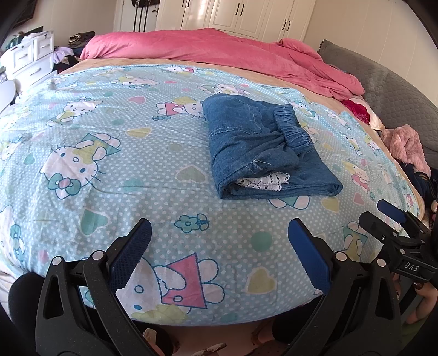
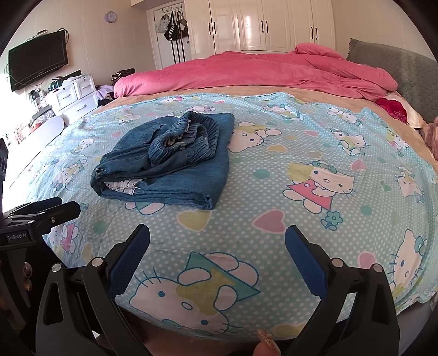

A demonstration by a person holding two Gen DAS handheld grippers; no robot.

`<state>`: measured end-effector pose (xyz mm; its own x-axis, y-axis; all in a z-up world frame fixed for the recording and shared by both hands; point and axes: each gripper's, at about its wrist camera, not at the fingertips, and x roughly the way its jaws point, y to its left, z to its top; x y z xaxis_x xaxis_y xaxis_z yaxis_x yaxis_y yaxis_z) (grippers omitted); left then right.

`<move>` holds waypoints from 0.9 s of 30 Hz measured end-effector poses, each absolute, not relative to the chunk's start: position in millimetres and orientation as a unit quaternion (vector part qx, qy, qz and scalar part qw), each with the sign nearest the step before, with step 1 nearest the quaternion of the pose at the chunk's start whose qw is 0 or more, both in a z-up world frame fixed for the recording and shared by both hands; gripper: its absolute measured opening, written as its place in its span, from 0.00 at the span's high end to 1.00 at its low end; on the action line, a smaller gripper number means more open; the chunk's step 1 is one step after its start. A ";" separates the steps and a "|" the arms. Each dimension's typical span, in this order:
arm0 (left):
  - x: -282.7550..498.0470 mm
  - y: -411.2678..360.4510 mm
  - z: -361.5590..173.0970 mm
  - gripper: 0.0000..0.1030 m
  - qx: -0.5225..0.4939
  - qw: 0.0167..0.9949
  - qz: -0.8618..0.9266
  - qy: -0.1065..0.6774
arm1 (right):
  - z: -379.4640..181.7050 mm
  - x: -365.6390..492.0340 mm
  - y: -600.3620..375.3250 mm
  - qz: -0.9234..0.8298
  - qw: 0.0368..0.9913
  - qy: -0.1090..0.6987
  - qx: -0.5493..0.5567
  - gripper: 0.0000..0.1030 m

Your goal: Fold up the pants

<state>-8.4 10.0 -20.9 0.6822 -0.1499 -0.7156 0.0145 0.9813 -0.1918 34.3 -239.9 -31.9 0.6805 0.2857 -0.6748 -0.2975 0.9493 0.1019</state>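
Note:
Blue denim pants [image 1: 262, 148] lie folded into a compact bundle on the light-blue cartoon-cat sheet [image 1: 109, 164]. The elastic waistband is on top and white lace trim peeks from the near fold. My left gripper [image 1: 219, 246] hovers open over the sheet's near edge, short of the pants, with nothing between its blue pads. In the right wrist view the same pants [image 2: 169, 164] sit ahead and to the left. My right gripper [image 2: 217, 246] is also open and holds nothing. Each gripper shows in the other's view: the right gripper [image 1: 372, 212] at the right edge, the left gripper [image 2: 65, 206] at the left edge.
A pink duvet [image 2: 260, 71] is bunched along the far side of the bed. A grey padded headboard [image 2: 397, 63] stands at the right, with a pink fluffy item [image 1: 408, 148] beside it. White drawers [image 2: 74, 95], a wall TV [image 2: 38, 63] and wardrobes [image 2: 273, 24] ring the room.

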 end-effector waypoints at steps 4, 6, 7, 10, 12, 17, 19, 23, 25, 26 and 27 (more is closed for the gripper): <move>-9.0 10.3 -19.7 0.09 -0.083 0.914 -0.044 0.396 | -31.6 32.3 -237.4 0.158 0.917 0.367 -0.013 0.04; -8.8 10.6 -18.9 0.09 -0.085 0.913 -0.046 0.396 | -30.0 31.9 -235.4 0.158 0.917 0.367 -0.014 0.04; -8.8 10.8 -18.6 0.09 -0.086 0.913 -0.047 0.396 | -29.4 32.1 -235.0 0.158 0.917 0.367 -0.015 0.04; -8.9 12.4 -17.0 0.09 -0.088 0.913 -0.049 0.395 | -28.6 32.4 -234.4 0.158 0.917 0.367 -0.016 0.04; -8.8 13.0 -16.6 0.09 -0.091 0.913 -0.049 0.395 | -28.8 32.4 -234.0 0.157 0.916 0.368 -0.016 0.04; -8.9 18.6 -15.5 0.09 -0.102 0.912 -0.054 0.394 | -29.1 34.8 -233.8 0.152 0.916 0.371 -0.021 0.04; -8.9 21.4 -14.3 0.09 -0.106 0.911 -0.056 0.394 | -29.0 36.8 -234.3 0.150 0.916 0.372 -0.023 0.04; -5.2 27.0 -14.0 0.09 -0.111 0.909 -0.046 0.400 | -30.1 44.6 -241.3 0.139 0.917 0.374 -0.024 0.04; -0.8 32.4 -15.7 0.09 -0.110 0.906 -0.024 0.408 | -30.8 50.7 -247.4 0.130 0.917 0.376 -0.023 0.04; 1.0 35.8 -16.7 0.09 -0.110 0.905 -0.018 0.410 | -31.2 55.7 -252.6 0.124 0.917 0.378 -0.021 0.04; 3.1 39.4 -16.9 0.09 -0.112 0.905 -0.017 0.410 | -31.2 59.3 -256.5 0.119 0.918 0.378 -0.021 0.04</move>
